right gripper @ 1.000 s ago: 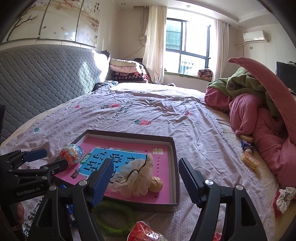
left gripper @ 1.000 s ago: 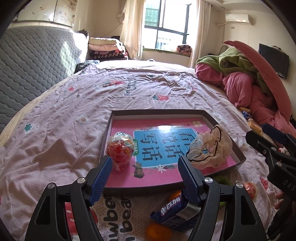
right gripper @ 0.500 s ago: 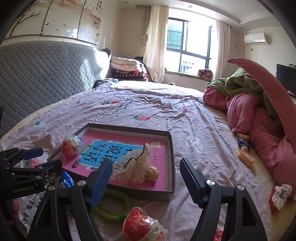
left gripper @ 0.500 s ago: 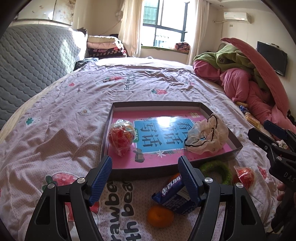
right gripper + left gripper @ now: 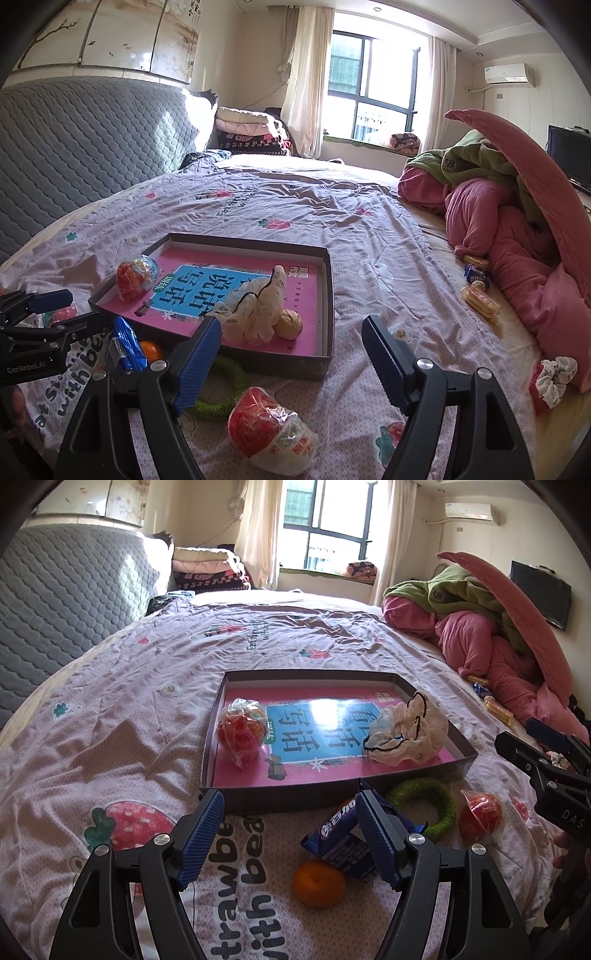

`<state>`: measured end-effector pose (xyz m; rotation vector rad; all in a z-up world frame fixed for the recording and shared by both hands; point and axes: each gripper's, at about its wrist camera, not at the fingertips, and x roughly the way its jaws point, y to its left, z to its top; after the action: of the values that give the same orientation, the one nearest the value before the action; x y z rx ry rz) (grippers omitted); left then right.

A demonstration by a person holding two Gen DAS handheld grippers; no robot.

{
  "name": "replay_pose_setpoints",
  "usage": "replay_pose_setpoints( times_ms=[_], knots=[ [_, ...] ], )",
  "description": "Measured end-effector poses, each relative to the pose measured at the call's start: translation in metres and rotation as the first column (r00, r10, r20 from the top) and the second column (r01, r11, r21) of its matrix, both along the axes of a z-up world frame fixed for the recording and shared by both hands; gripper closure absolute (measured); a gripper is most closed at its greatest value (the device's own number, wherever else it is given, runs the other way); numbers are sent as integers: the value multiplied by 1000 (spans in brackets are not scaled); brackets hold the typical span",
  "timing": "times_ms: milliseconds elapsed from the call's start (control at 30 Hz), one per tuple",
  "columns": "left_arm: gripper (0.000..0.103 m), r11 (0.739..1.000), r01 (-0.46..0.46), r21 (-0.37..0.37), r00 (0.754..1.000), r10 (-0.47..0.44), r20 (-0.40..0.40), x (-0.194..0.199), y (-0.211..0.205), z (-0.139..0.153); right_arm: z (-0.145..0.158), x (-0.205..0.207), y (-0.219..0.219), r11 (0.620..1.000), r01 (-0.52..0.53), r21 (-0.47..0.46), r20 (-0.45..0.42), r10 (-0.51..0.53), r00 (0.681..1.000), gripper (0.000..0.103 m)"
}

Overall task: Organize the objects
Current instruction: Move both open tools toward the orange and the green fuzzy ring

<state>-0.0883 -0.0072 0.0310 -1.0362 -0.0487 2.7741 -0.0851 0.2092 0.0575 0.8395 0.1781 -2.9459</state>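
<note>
Where the pink strawberry-print bedspread [image 5: 155, 672] covers the bed, a shallow dark cardboard tray [image 5: 258, 801] lies flat, lined with a pink-and-blue printed sheet. Inside it: one red wrapped candy ball [image 5: 242, 731] at the left side, one crumpled cream cloth with black cord [image 5: 406, 733] at the right, and one round tan nut-like ball [image 5: 289, 324] touching that cloth, seen only from the right wrist view. On the bedspread in front of the tray: one blue snack packet [image 5: 345, 843], one orange mandarin [image 5: 319, 882] just beside it, one green fuzzy ring [image 5: 424, 801] close against the tray's front wall, and a second red wrapped candy ball [image 5: 271, 428] near the ring. Left claw [image 5: 291, 830]: released, jaws wide apart, nothing between the pads; the blue packet lies partly behind its right finger. Right claw [image 5: 291, 354]: jaws opening, nothing gripped, the tray's near corner showing between them and the second candy ball below. Further snack packets [image 5: 478, 291] lie well apart, beside a heap of pink and green bedding [image 5: 517, 206].
</note>
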Motion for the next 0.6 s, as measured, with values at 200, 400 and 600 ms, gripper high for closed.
replay_pose_setpoints(
  times_ms=[200,400,600],
  knots=[
    [28,1000,0,-12,1000,0,9,7,-1,-5,-3,4,2,1000,2,9,9,-2,1000,25],
    [28,1000,-6,-15,1000,6,15,12,-3,-8,-6,12,4,1000,5,8,13,-5,1000,25],
    [28,1000,1,-27,1000,0,22,19,-2,-12,-9,19,5,1000,2,5,25,-2,1000,25]
  ],
)
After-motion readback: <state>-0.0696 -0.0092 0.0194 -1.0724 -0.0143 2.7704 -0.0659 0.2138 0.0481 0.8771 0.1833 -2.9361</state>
